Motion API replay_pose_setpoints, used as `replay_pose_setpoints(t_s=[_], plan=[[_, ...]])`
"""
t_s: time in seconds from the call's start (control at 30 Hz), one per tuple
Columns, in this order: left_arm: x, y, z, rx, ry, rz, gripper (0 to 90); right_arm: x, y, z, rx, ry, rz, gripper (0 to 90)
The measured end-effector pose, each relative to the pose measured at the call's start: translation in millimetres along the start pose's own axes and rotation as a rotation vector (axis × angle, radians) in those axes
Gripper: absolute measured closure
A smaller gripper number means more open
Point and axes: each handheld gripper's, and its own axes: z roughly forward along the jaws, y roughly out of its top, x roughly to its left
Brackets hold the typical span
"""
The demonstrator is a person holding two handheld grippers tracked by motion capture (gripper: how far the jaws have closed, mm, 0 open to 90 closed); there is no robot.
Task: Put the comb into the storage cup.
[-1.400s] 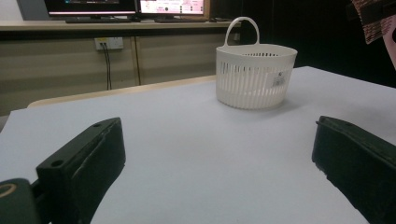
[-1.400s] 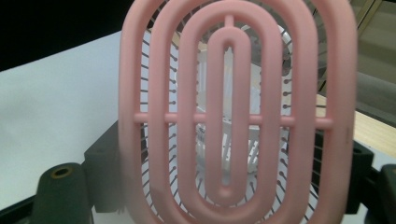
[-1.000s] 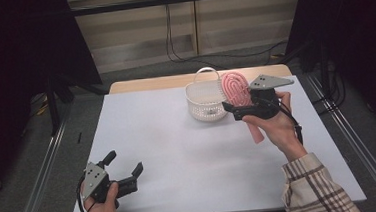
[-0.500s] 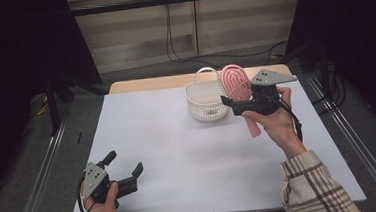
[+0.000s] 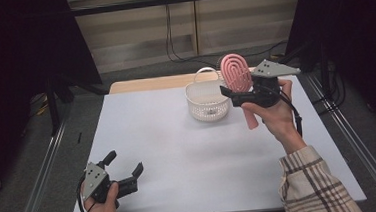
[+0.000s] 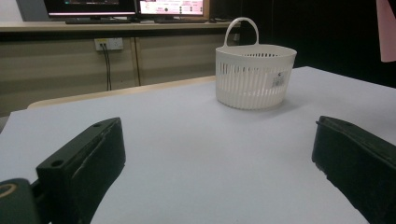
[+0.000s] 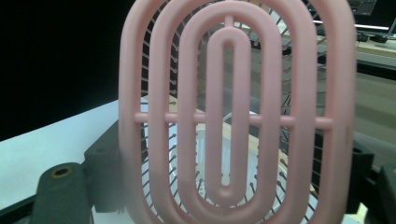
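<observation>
High view: the right tool (image 5: 233, 94) grips a pink hairbrush (image 5: 236, 72) upright, just beside the white basket (image 5: 206, 100), likely to drop it in. The left tool (image 5: 125, 171) rests apart on the table (image 5: 179, 151).

Left gripper view: jaws spread, empty, basket (image 6: 254, 74) ahead.

Right gripper view: the brush head (image 7: 233, 112) stands between the jaws, basket beyond.

You work at a white table (image 5: 179, 151) with a wooden edge at its far side; beyond it stands a beige panelled wall (image 5: 136, 34) with cables (image 5: 171, 42) hanging down. Grey floor (image 5: 28, 147) lies around you; monitors (image 6: 126, 7) glow above the wall; the sides are dark.
</observation>
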Motion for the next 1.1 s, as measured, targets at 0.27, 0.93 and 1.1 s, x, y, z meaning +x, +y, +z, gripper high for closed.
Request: replay_pose_setpoints(t_s=[0.27,0.93,1.1], plan=[[-0.5,-0.6,1.3,0.006,-0.013,-0.013,2.8,-1.0,9.2,6.0,-0.026,0.001,-0.002,20.3],[0.2,-0.1,0.5,0.005,-0.011,-0.002,2.8,-2.2,22.7,27.6,-0.072,-0.021,0.021,20.2],[-0.3,0.0,0.5,0.002,-0.012,-0.005,2.8,-3.6,26.3,31.9,-0.086,-0.036,0.032,20.2]])
